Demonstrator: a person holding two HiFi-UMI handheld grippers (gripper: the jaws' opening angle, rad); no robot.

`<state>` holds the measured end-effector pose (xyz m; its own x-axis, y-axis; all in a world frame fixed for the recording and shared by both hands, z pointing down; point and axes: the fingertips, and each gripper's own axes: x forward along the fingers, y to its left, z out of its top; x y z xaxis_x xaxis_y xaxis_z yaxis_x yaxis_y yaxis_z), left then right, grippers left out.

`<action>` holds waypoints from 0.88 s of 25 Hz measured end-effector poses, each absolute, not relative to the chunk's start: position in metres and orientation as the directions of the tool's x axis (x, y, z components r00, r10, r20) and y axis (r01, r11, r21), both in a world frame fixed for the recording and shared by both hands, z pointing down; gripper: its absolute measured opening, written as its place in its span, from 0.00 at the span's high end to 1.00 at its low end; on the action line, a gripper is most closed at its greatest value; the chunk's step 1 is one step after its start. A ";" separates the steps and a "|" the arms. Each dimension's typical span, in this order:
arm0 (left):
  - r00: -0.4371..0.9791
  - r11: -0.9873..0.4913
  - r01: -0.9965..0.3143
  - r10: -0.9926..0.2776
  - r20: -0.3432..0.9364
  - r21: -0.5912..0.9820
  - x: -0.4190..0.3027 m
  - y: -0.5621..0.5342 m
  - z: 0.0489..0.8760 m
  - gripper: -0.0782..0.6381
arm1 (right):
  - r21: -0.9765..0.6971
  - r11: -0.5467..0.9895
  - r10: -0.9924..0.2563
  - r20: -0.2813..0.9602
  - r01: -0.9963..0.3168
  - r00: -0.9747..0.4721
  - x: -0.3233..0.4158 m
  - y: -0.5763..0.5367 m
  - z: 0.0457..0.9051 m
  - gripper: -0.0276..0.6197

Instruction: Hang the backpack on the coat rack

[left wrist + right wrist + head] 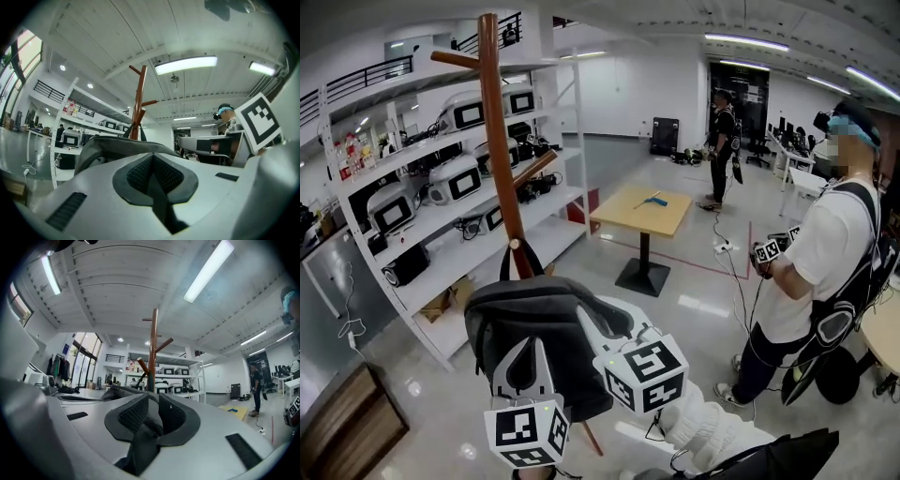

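Observation:
The brown wooden coat rack (502, 141) stands just beyond the dark grey backpack (534, 319). The pack's top loop (518, 258) reaches up to the pole by a short low peg. My left gripper (528, 345) comes at the pack from below and is shut on a black strap (161, 211), with the rack (137, 108) rising behind. My right gripper (602, 314) lies on the pack's right shoulder. A fold of dark fabric (140, 441) is wedged between its pads (133, 413), which stand slightly apart at the tips. The rack (153, 352) stands ahead of it too.
White shelving (441, 187) full of devices runs along the left behind the rack. A yellow table (642, 211) stands mid-room. One person (825, 262) with grippers is close on the right, another (722, 141) far back. A wooden cabinet (347, 422) sits bottom left.

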<state>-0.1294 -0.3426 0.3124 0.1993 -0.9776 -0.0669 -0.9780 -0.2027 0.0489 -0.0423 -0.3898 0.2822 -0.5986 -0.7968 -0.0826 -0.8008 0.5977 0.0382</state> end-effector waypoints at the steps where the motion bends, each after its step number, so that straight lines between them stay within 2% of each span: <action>1: 0.200 -0.203 -0.978 -0.978 -0.062 0.051 -0.127 -0.340 0.318 0.89 | 0.042 0.590 -0.802 -0.083 -0.806 -0.591 -0.041 -0.385 0.287 0.86; 8: 0.174 -0.171 -0.982 -0.984 0.035 0.086 -0.123 -0.320 0.374 0.89 | -0.022 0.586 -0.811 0.000 -0.810 -0.586 -0.041 -0.351 0.347 0.92; 15: 0.166 -0.158 -0.984 -0.979 0.116 0.077 -0.111 -0.307 0.418 0.89 | -0.102 0.612 -0.761 0.191 -0.784 -0.620 -0.057 -0.332 0.437 0.93; 22: 0.112 -0.099 -0.990 -0.985 0.133 0.104 -0.120 -0.297 0.437 0.89 | -0.140 0.663 -0.702 0.225 -0.736 -0.675 -0.065 -0.319 0.462 0.93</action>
